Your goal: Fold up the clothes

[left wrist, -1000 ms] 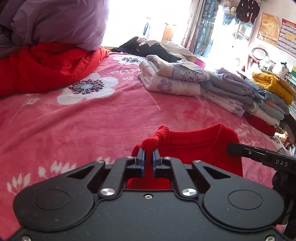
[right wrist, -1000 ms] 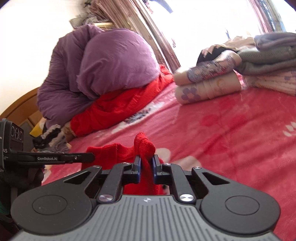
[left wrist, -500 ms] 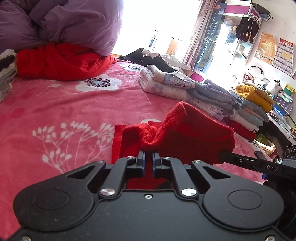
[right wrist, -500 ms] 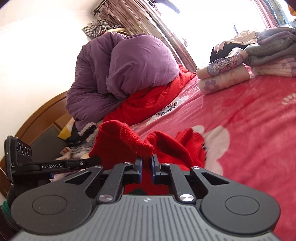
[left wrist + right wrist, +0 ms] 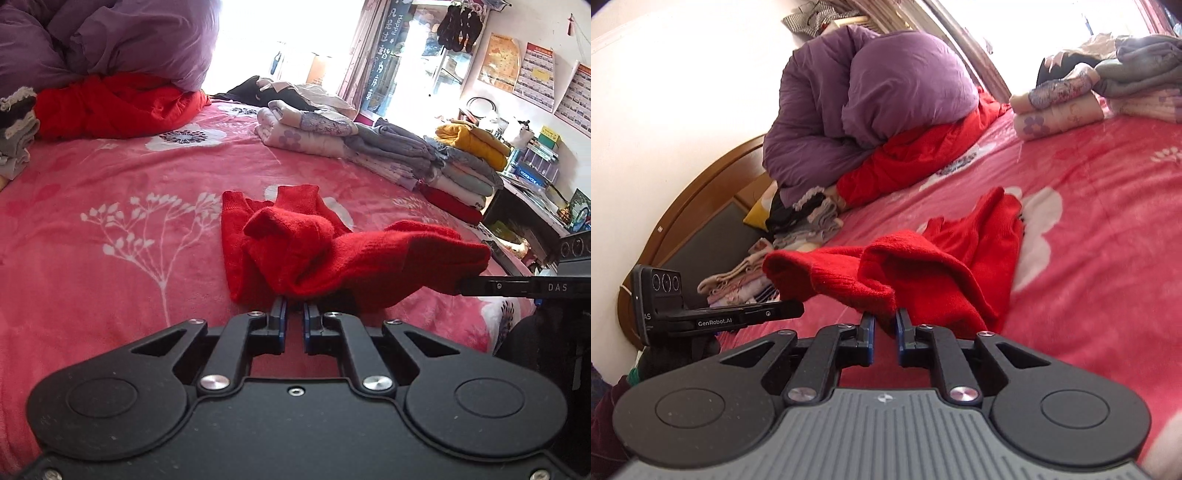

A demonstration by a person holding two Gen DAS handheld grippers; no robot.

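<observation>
The red sweater (image 5: pixel 295 240) had been dragged across the bed (image 5: pixel 110 206), its length spanning from left hand-held gripper (image 5: pixel 294 314) to right hand-held gripper (image 5: pixel 885 321), both loosening jaws with knit between.

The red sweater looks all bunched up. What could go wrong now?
1. Both grippers' jaws are opening with knit between them, left gripper and right gripper, so the red sweater might drop in a lump, not a neat fold.
2. A loose sleeve end drapes toward the left gripper and could get trapped under the fold.
3. Knit might snag on the fingertips.
</observation>
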